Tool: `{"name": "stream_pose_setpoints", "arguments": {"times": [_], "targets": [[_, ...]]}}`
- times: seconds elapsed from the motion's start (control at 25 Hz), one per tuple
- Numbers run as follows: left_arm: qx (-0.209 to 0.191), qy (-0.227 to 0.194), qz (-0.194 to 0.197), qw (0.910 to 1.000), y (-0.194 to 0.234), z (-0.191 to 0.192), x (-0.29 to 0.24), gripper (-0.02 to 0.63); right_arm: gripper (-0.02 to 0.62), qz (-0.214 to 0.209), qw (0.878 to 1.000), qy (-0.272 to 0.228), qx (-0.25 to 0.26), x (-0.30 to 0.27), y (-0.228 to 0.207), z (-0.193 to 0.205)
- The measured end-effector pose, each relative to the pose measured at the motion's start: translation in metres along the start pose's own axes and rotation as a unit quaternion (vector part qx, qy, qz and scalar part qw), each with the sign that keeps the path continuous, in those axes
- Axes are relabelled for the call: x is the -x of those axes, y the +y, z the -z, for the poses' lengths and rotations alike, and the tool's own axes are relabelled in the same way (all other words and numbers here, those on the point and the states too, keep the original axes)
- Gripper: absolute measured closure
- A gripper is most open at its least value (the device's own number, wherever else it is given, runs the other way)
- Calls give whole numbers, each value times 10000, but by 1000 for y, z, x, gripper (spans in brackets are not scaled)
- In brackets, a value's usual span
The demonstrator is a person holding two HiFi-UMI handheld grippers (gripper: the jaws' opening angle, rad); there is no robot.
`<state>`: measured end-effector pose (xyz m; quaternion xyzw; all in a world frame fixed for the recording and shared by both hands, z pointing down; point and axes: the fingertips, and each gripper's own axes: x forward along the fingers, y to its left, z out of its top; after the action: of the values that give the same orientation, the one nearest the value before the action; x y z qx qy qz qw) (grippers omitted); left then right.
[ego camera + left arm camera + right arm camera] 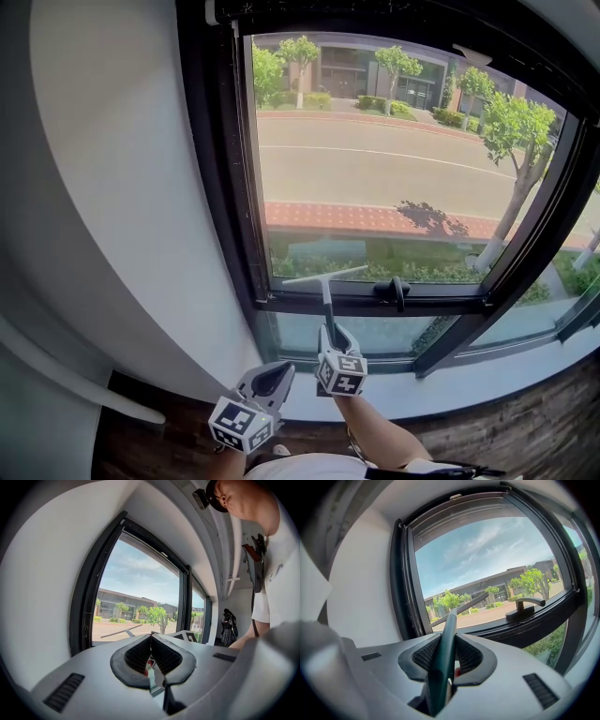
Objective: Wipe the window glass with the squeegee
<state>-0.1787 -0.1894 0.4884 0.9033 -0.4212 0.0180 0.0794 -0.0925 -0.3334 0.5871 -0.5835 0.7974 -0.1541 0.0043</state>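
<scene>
Looked like a stroke's end: gripped the squeegee (323, 277) by its handle in the right gripper (330, 330), blade at the window glass's (394, 169) bottom edge, near the left corner. Had the left gripper (277, 373) closed, empty. Next likely needed lifting the blade to the top edge.

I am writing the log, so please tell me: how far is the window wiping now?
Done: the right gripper is shut on the squeegee handle. In hand: its blade sits at the lower left of the glass, by the frame. Left: no streaks show, so I cannot tell how much is wiped. The left gripper is shut, empty.
</scene>
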Motion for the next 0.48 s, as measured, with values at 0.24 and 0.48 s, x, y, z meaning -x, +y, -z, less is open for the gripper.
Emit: {"name": "stream_pose_setpoints", "arguments": {"times": [0.24,0.48], "targets": [[62,23,133,9999,0,7,4,588,495,-183,9974,-551,434,61,-4,-45],[117,146,606,9980,-12,30,5,588,497,176,9930,-802,854,132,-17,-62]]}}
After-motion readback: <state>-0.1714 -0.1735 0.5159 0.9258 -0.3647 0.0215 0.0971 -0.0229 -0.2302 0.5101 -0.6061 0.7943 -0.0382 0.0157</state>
